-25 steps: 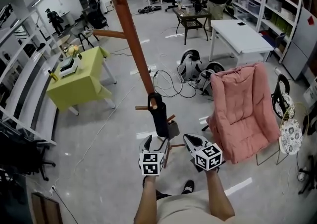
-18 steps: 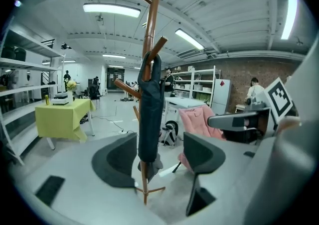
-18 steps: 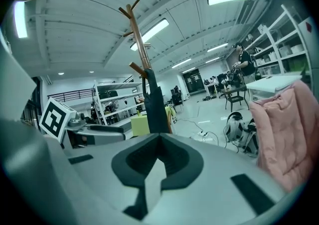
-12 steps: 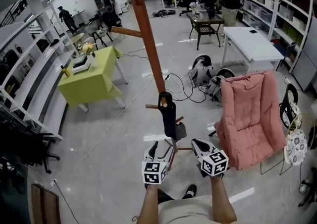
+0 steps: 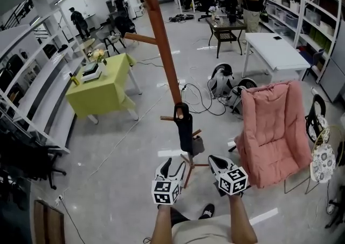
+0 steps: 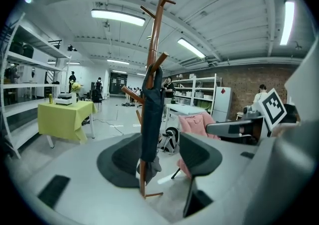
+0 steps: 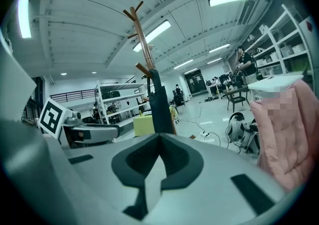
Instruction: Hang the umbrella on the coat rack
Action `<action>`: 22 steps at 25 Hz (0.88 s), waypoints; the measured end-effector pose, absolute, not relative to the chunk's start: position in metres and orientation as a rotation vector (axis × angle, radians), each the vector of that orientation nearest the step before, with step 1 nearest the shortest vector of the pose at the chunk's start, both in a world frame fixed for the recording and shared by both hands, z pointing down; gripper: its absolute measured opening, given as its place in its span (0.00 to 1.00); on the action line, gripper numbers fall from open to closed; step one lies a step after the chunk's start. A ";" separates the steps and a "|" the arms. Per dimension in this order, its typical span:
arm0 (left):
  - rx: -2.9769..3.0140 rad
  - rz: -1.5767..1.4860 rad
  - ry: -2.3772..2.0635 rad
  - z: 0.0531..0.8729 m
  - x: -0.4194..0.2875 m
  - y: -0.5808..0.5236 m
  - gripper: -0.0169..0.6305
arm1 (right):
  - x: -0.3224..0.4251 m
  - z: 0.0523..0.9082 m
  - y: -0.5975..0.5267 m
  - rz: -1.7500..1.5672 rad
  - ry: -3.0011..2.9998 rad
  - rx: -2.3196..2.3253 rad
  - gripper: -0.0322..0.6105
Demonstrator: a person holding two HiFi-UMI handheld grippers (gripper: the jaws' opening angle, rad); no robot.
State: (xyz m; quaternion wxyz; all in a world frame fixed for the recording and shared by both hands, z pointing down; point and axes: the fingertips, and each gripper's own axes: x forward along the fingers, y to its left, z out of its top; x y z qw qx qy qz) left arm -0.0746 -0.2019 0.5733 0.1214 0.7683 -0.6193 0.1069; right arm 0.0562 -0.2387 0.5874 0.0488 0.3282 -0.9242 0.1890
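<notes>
Beyond the right hand-held gripper (image 5: 214,160), untouched, hangs the umbrella (image 5: 185,129).

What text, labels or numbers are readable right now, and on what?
No words or numbers are readable in any view.
Left marker cube: black-and-white square pattern, no letters.
Right marker cube: the same.
Shelf items: too small to read.
</notes>
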 end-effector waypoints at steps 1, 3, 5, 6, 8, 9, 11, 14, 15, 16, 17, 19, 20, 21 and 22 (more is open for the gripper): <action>2.232 0.315 -1.819 0.574 -0.077 -0.201 0.40 | 0.057 0.587 -0.239 0.573 -2.816 0.998 0.06; 2.201 0.313 -1.849 0.575 -0.083 -0.200 0.35 | 0.057 0.586 -0.239 0.567 -2.817 0.995 0.05; 2.186 0.300 -1.871 0.574 -0.088 -0.199 0.29 | 0.057 0.586 -0.240 0.563 -2.818 0.990 0.05; 2.183 0.291 -1.880 0.574 -0.090 -0.199 0.23 | 0.057 0.587 -0.240 0.562 -2.819 0.987 0.05; 2.176 0.275 -1.898 0.574 -0.094 -0.197 0.17 | 0.056 0.589 -0.239 0.559 -2.818 0.981 0.05; 2.172 0.269 -1.904 0.574 -0.096 -0.197 0.14 | 0.056 0.590 -0.239 0.556 -2.817 0.977 0.05; 2.168 0.259 -1.908 0.574 -0.099 -0.195 0.07 | 0.054 0.590 -0.239 0.553 -2.816 0.969 0.05; 2.160 0.269 -1.895 0.575 -0.101 -0.194 0.04 | 0.054 0.588 -0.239 0.557 -2.823 0.968 0.05; 2.158 0.272 -1.888 0.575 -0.102 -0.194 0.04 | 0.054 0.587 -0.239 0.560 -2.826 0.969 0.05; 2.159 0.266 -1.881 0.575 -0.102 -0.194 0.04 | 0.054 0.587 -0.240 0.562 -2.827 0.969 0.05; 2.164 0.252 -1.875 0.574 -0.102 -0.194 0.04 | 0.054 0.587 -0.240 0.562 -2.825 0.968 0.05; 2.182 0.219 -1.861 0.573 -0.101 -0.194 0.04 | 0.054 0.589 -0.242 0.560 -2.820 0.969 0.05; 2.192 0.209 -1.855 0.573 -0.100 -0.194 0.04 | 0.054 0.590 -0.242 0.560 -2.817 0.971 0.05; 2.199 0.206 -1.851 0.573 -0.100 -0.194 0.04 | 0.054 0.591 -0.243 0.560 -2.815 0.973 0.05; 2.203 0.208 -1.848 0.574 -0.099 -0.194 0.04 | 0.054 0.592 -0.243 0.559 -2.813 0.974 0.05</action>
